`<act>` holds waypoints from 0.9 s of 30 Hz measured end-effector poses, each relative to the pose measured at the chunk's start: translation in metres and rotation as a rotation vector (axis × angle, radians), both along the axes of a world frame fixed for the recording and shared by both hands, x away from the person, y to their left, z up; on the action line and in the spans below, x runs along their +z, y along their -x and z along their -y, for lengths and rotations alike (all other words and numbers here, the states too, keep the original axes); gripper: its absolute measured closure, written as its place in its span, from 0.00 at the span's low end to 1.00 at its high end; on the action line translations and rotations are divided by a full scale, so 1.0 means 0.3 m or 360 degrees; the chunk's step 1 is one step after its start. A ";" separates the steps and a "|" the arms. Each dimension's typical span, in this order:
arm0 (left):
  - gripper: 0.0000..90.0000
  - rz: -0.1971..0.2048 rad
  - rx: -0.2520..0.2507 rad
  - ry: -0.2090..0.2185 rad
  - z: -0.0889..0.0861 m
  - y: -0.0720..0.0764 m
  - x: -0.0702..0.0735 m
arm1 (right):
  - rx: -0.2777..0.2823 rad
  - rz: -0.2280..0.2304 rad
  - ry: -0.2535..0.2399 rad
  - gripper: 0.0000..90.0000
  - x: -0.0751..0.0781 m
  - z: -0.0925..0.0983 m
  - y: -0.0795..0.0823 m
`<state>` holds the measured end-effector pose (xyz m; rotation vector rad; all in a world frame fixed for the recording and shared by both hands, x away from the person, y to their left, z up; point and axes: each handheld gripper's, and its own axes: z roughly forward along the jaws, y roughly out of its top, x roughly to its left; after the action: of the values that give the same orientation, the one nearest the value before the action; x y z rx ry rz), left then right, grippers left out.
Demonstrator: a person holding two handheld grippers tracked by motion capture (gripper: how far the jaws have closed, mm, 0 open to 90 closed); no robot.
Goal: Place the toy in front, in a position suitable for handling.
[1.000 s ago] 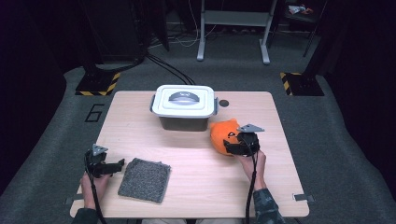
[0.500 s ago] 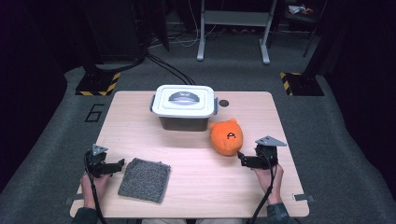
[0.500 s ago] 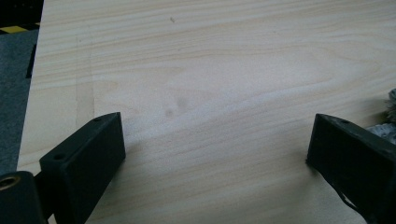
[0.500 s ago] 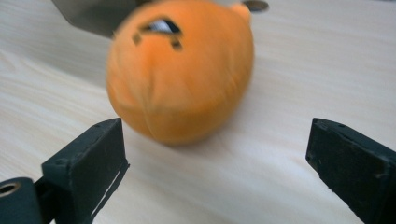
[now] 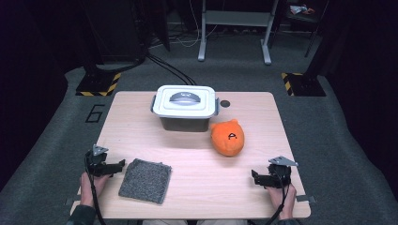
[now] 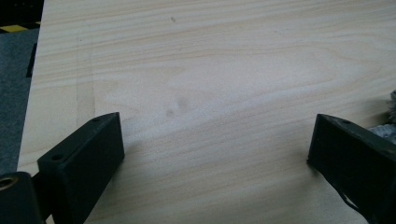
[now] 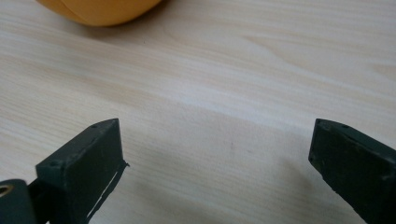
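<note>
The right gripper (image 5: pixel 261 178) sits low over the table (image 5: pixel 263 112) near its front right corner, jaws spread wide with nothing but bare wood between them; they have just been opening, and nothing is between them. In the right gripper view the orange plush toy (image 7: pixel 100 10) shows as a rounded edge at the top, clear of both jaws, so it is let go and lying on its own. From above, the toy (image 5: pixel 227 137) rests right of the table's middle, just beside the front right corner of the lidded grey box (image 5: pixel 186 107), close but whether touching I cannot tell. The left gripper (image 5: pixel 115 166) waits near the front left corner, jaws also wide and empty, just beside the left edge of the grey cloth (image 5: pixel 145 180); a fringe of that cloth (image 6: pixel 390 116) peeks past one jaw in the left gripper view. As I judge it, there are 2 risks. The toy is round and soft, so a nudge from a sleeve or the trailing cable could roll it toward the right edge. And the left jaw stands so near the cloth that any forward move could snag its edge and drag it along the table.
</note>
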<state>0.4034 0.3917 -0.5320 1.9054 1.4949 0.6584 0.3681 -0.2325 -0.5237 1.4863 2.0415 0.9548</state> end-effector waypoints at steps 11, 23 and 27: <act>0.01 0.0037 -0.0012 0.0127 -0.019 0.048 0.069 | -0.0024 -0.0018 0.0086 0.05 -0.014 -0.015 -0.005; 0.01 0.0067 -0.0249 0.0237 0.142 0.143 0.146 | -0.0024 -0.0030 0.0096 0.04 -0.018 -0.010 -0.012; 0.01 0.0024 -0.0351 0.0201 0.228 0.180 0.132 | -0.0031 -0.0027 0.0096 0.04 -0.018 -0.012 -0.010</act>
<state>0.3495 0.3232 -0.4923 1.9270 1.2624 0.4660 0.3711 -0.2290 -0.5291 1.4848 2.0457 0.8678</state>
